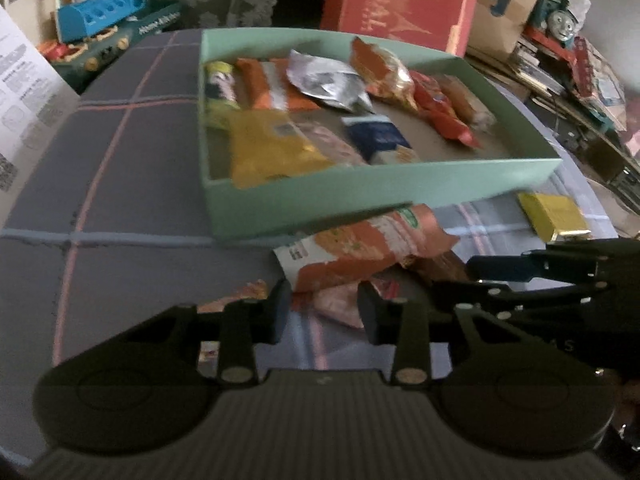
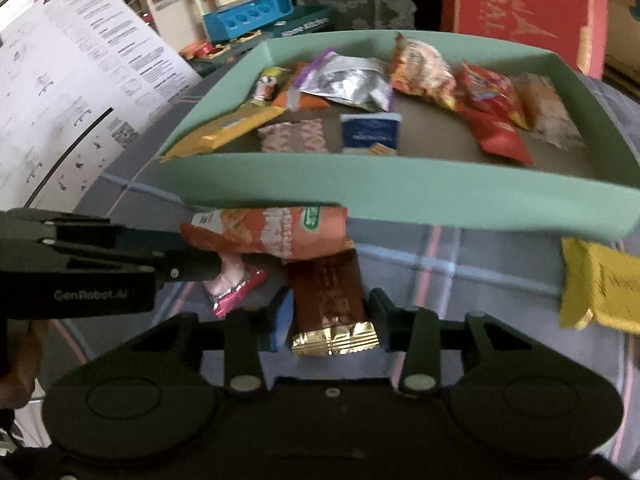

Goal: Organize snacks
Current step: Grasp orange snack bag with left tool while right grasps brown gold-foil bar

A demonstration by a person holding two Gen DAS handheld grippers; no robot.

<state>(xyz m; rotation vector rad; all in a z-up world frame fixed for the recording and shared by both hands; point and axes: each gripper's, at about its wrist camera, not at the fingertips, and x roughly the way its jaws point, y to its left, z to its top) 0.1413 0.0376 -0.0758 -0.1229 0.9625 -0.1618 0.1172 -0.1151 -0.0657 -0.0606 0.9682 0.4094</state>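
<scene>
Nearest to the right wrist camera, the right gripper (image 2: 330, 324) has its jaws partly drawn in around a brown snack bar (image 2: 326, 292) with a gold crimped end. The blue-padded left finger (image 2: 280, 322) sits right against one long edge of the bar and the dark right finger (image 2: 380, 316) stands just beside the other; whether both pads actually press the wrapper I cannot tell. The bar lies flat on the desk (image 2: 460, 276), its long axis running along the fingers, gold end toward the camera and far end tucked under an orange snack packet (image 2: 272, 232).

The left gripper (image 1: 324, 312) also has its jaws partly drawn in, with a pink-wrapped snack (image 1: 338, 300) lying between them on the desk. In the right wrist view that gripper comes in from the left and its fingertips sit at the pale end of the pink snack (image 2: 234, 280), seemingly touching it, though a firm pinch cannot be made out. The pink snack lies slanted, one end toward the left gripper and the other down toward the right one.

The orange packet lies crosswise just beyond both, its long axis along the near wall of the mint-green box (image 2: 400, 196) and touching it. A yellow packet (image 2: 600, 284) lies apart to the right on the checked cloth.

Inside the box lie more snacks: a yellow bar (image 2: 224, 132), a blue packet (image 2: 370, 132), a silver pouch (image 2: 348, 82) and red packets (image 2: 492, 104). Behind stand a red carton (image 2: 520, 12) and toys (image 2: 244, 4).
</scene>
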